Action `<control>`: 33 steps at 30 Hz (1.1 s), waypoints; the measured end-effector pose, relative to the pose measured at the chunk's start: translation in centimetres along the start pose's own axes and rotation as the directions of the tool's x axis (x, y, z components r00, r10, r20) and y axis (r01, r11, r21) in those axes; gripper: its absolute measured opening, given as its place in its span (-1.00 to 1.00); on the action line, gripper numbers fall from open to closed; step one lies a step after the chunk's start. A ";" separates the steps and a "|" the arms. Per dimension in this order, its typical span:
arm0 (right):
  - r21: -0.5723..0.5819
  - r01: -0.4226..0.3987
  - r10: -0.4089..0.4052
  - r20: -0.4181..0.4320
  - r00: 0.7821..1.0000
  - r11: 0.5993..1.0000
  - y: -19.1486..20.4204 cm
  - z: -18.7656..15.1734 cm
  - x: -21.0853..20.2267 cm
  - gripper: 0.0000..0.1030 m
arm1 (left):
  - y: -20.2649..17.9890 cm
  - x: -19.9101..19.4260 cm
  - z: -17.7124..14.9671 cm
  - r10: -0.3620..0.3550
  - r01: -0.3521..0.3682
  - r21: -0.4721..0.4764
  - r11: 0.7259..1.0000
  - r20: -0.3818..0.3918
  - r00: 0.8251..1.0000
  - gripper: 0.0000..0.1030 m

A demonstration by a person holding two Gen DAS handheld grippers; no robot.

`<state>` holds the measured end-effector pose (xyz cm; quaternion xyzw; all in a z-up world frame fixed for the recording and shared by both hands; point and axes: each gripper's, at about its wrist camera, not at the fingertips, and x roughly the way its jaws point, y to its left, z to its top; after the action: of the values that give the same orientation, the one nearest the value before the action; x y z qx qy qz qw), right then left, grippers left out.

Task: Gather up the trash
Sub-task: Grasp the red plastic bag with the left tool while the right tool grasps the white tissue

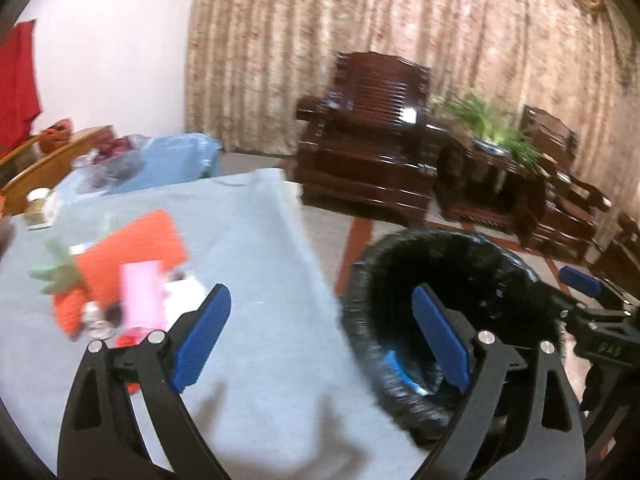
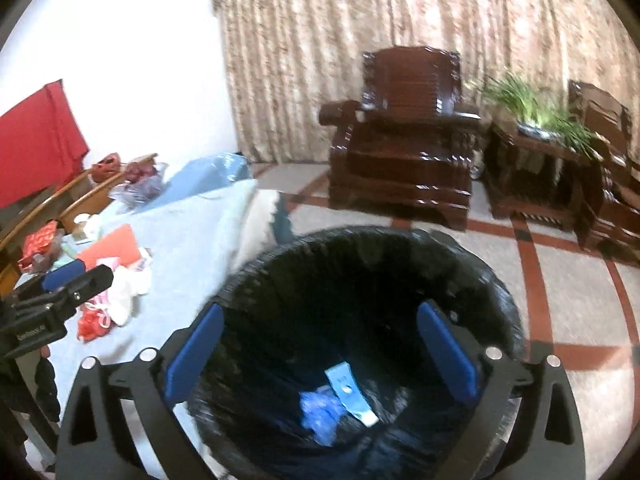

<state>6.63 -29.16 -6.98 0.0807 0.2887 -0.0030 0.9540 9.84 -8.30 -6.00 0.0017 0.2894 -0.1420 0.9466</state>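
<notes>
Your right gripper (image 2: 320, 344) is spread wide with nothing between the blue pads, above the mouth of the black-lined trash bin (image 2: 472, 264). Down in the bin lie a crumpled blue piece (image 2: 320, 414) and a pale blue wrapper (image 2: 350, 394). Your left gripper (image 1: 320, 340) is also spread and empty, straddling the bin rim and the table edge (image 1: 308, 248). The bin sits just beside that edge. On the table, well left: a carrot plush (image 1: 120, 256), a pink packet (image 1: 142, 296) and red scraps (image 2: 92, 320). Beyond the bin is bare tiled floor (image 2: 580, 320), then a dark wooden armchair (image 2: 404, 136).
</notes>
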 end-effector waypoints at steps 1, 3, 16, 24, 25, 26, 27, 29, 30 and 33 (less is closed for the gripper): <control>-0.010 -0.017 0.017 0.002 1.000 1.000 0.8 0.2 0.3 0.86 | 0.7 -0.4 -0.1 0.015 -0.015 -0.006 1.000 0.003 1.000 0.74; -0.028 -0.053 0.053 0.005 0.999 0.998 2.4 0.4 0.7 0.86 | 2.5 -1.3 -0.3 0.062 -0.062 -0.020 0.998 0.011 0.998 0.74; -0.178 -0.235 0.237 -0.010 0.971 0.955 13.6 -0.2 5.5 0.85 | 13.5 -2.7 -4.4 0.286 -0.294 -0.135 0.946 -0.075 0.955 0.61; -0.211 -0.275 0.265 -0.077 0.961 0.938 17.3 -0.9 9.1 0.73 | 15.0 0.7 -6.3 0.272 -0.297 -0.164 0.941 -0.156 0.949 0.54; -0.212 -0.277 0.265 -0.081 0.961 0.937 17.4 -1.0 9.3 0.72 | 15.1 1.3 -6.4 0.265 -0.293 -0.168 0.941 -0.168 0.949 0.54; -0.214 -0.277 0.264 -0.086 0.961 0.937 17.6 -1.0 9.6 0.71 | 15.3 1.8 -6.6 0.262 -0.292 -0.170 0.941 -0.179 0.948 0.51; -0.215 -0.277 0.263 -0.089 0.961 0.937 17.8 -1.2 9.8 0.71 | 15.4 2.3 -6.7 0.257 -0.290 -0.172 0.941 -0.190 0.948 0.47; -0.219 -0.276 0.260 -0.097 0.961 0.936 17.9 -1.2 10.2 0.70 | 15.6 3.1 -7.0 0.246 -0.284 -0.180 0.942 -0.210 0.946 0.37; -0.220 -0.277 0.260 -0.103 0.960 0.935 17.9 -1.3 10.4 0.70 | 15.8 3.6 -7.2 0.229 -0.273 -0.187 0.944 -0.224 0.947 0.26; -0.223 -0.286 0.263 -0.125 0.957 0.932 18.1 -1.4 11.0 0.69 | 16.2 4.4 -7.4 0.176 -0.227 -0.206 0.952 -0.240 0.955 -0.07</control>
<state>15.92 -10.58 -11.45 0.0052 0.3171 0.1689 0.9332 13.60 6.70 -15.87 -0.0633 0.4047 -0.0082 0.9122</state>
